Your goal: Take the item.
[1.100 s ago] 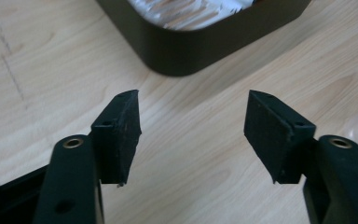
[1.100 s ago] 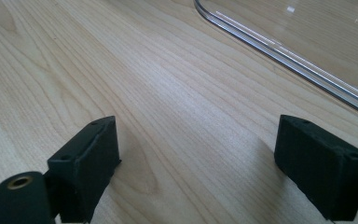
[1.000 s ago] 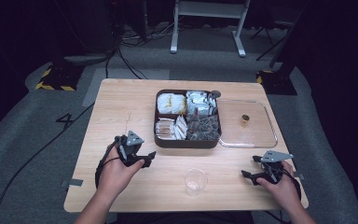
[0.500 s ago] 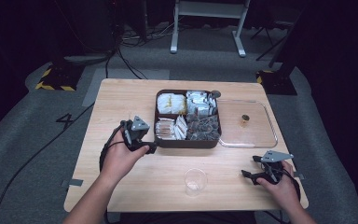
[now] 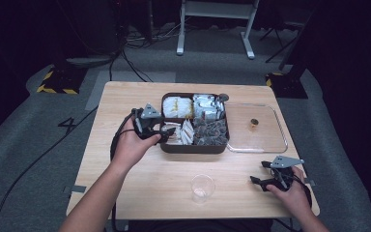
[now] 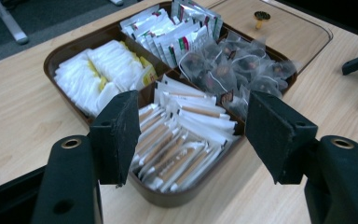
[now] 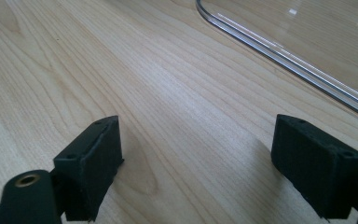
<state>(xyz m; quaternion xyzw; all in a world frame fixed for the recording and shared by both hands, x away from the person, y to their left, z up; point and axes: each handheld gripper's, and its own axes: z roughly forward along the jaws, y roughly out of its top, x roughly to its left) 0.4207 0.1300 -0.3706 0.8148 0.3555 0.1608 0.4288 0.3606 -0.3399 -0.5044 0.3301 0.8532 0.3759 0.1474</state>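
Now | left gripper (image 5: pixel 166 131) spread wide over brown tray's (image 6: pixel 72 46) near-left compartment of white packets (image 6: pixel 182 140) | right gripper (image 5: pixel 260 182) spread, empty, low over table (image 7: pixel 168 93) beside clear lid (image 7: pixel 307 46) | plastic cup (image 5: pixel 202 187) between hands

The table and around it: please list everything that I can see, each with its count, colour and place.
table: one, light wood, centre.
box: one, dark brown, four compartments, middle of table.
yellow-white packets: many, box's far-left compartment.
silver sachets: many, far-right compartment.
white-and-brown sticks: many, near-left compartment.
dark mesh tea bags: many, near-right compartment.
lid: one, clear with a small brass knob, flat, right of box.
cup: one, clear, near table edge.
left tongs: black, open, over the sticks.
right tongs: black, open, near-right corner.
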